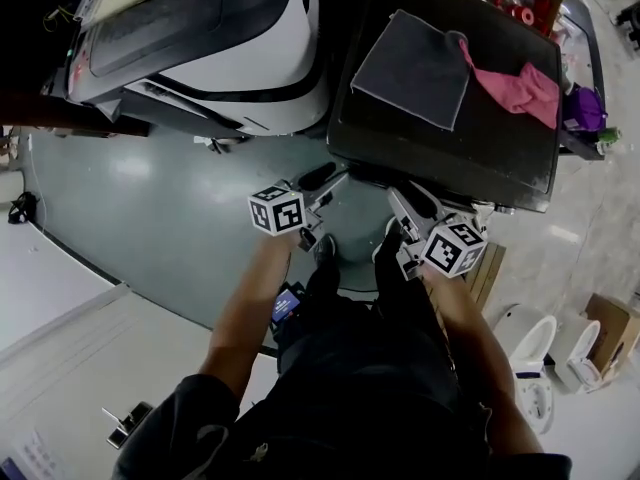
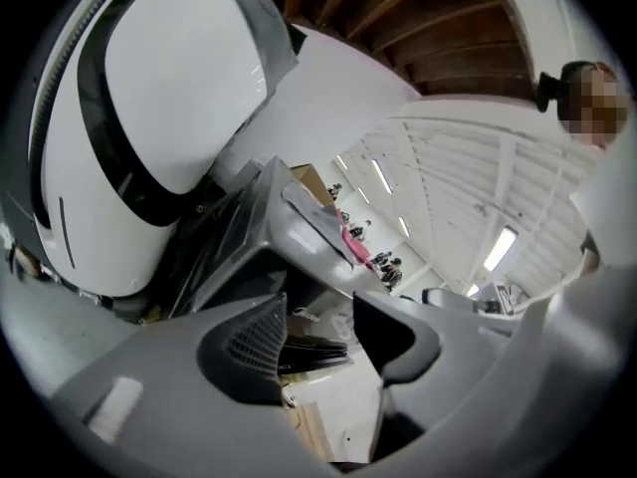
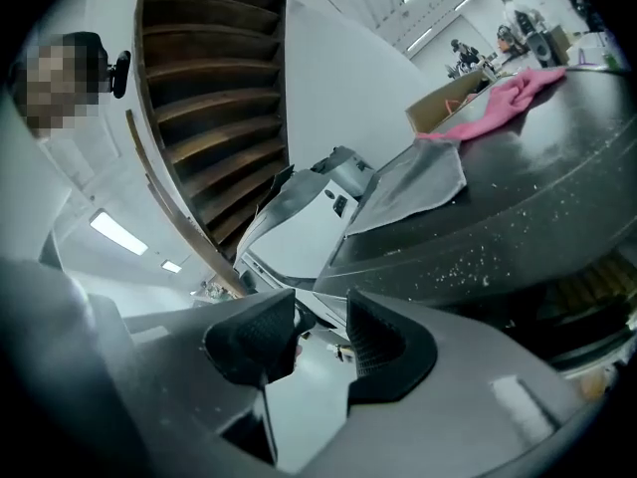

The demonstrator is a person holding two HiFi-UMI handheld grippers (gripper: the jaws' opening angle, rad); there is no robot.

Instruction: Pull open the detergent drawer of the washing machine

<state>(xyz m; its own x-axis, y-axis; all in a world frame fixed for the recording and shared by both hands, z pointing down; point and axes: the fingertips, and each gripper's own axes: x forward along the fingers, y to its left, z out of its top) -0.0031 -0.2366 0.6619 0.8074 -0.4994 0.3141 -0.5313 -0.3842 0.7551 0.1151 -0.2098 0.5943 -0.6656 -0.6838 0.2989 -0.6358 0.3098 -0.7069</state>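
Observation:
A white and grey washing machine [image 1: 230, 38] stands at the upper left of the head view, with a dark-topped machine [image 1: 450, 128] beside it on the right. I cannot make out a detergent drawer on either. My left gripper [image 1: 322, 178] is held low in front of the gap between the two machines, jaws drawn close with nothing between them. In the left gripper view it [image 2: 318, 332] looks up at the white machine [image 2: 169, 98]. My right gripper [image 1: 405, 206] sits just below the dark machine's front edge, also holding nothing. The right gripper view shows it [image 3: 320, 342] under the dark top [image 3: 518, 217].
A grey cloth [image 1: 415, 68] and a pink cloth [image 1: 520, 88] lie on the dark machine's top. The floor [image 1: 150, 198] is green-grey. A cardboard box [image 1: 610, 328] and white containers [image 1: 535, 353] stand at the lower right. The person's legs and dark clothing fill the bottom.

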